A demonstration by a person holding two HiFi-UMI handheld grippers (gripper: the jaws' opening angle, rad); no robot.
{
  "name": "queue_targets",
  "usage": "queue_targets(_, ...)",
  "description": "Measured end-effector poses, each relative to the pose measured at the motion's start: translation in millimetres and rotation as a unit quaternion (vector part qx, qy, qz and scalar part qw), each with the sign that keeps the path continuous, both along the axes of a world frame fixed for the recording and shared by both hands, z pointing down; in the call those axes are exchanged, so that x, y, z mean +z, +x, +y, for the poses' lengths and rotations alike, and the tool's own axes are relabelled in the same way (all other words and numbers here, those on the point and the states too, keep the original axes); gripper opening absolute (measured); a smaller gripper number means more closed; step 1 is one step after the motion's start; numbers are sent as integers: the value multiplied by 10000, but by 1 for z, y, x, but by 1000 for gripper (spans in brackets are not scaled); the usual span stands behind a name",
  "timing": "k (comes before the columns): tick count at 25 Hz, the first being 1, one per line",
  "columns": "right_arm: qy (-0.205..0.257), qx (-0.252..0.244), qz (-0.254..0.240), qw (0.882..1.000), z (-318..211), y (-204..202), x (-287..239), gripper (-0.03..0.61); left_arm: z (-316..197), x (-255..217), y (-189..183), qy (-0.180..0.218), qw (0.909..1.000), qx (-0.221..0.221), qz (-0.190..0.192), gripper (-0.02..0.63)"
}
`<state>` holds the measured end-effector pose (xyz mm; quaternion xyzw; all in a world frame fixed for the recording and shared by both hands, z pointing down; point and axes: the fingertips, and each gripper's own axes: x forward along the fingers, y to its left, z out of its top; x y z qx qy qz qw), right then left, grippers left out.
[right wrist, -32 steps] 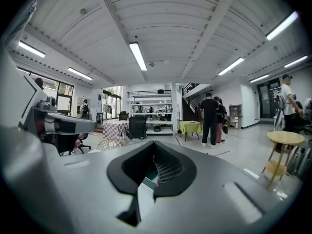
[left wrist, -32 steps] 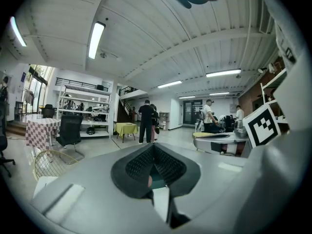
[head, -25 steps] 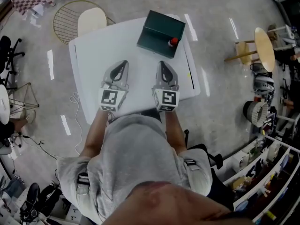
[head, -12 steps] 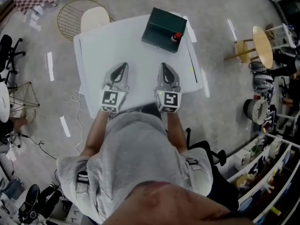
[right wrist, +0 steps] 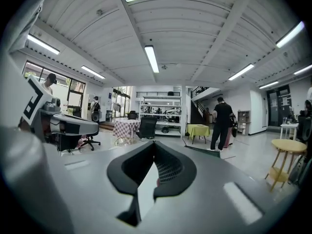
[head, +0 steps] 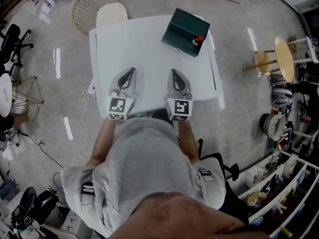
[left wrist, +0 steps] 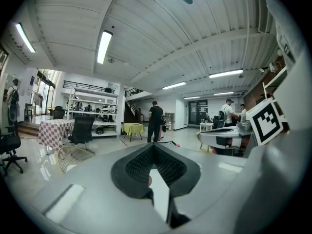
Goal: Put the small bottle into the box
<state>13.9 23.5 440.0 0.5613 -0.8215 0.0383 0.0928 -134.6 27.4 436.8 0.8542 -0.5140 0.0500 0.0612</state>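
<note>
A dark green box (head: 183,24) sits at the far right of the white table (head: 144,49). The small bottle (head: 198,41) with a red cap stands at the box's near right corner; I cannot tell whether it is inside or beside it. My left gripper (head: 129,72) and right gripper (head: 174,73) lie side by side near the table's front edge, well short of the box. Both point away from me. The left gripper (left wrist: 154,146) is shut with nothing in it. The right gripper (right wrist: 154,143) is shut and empty too.
A round wire chair (head: 99,14) stands behind the table's far left corner. A round wooden stool (head: 283,55) is on the floor to the right, with shelves (head: 279,183) at the lower right. A person (left wrist: 156,122) stands far off in the hall.
The head view has shifted, so the table and box now sit further right in the picture. Both grippers keep their places, shut.
</note>
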Motion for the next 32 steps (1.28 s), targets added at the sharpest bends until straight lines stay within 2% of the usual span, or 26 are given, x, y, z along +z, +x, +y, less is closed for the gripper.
queue_targets(8, 7, -240, -5, 9997, 0, -26, -1, 3, 3, -7, -21, 64, 9998, -191, 11, 11)
queue_targets(32, 16, -263, -56, 9996, 2, -23, -2, 3, 3, -9, -18, 103, 9998, -182, -50, 11)
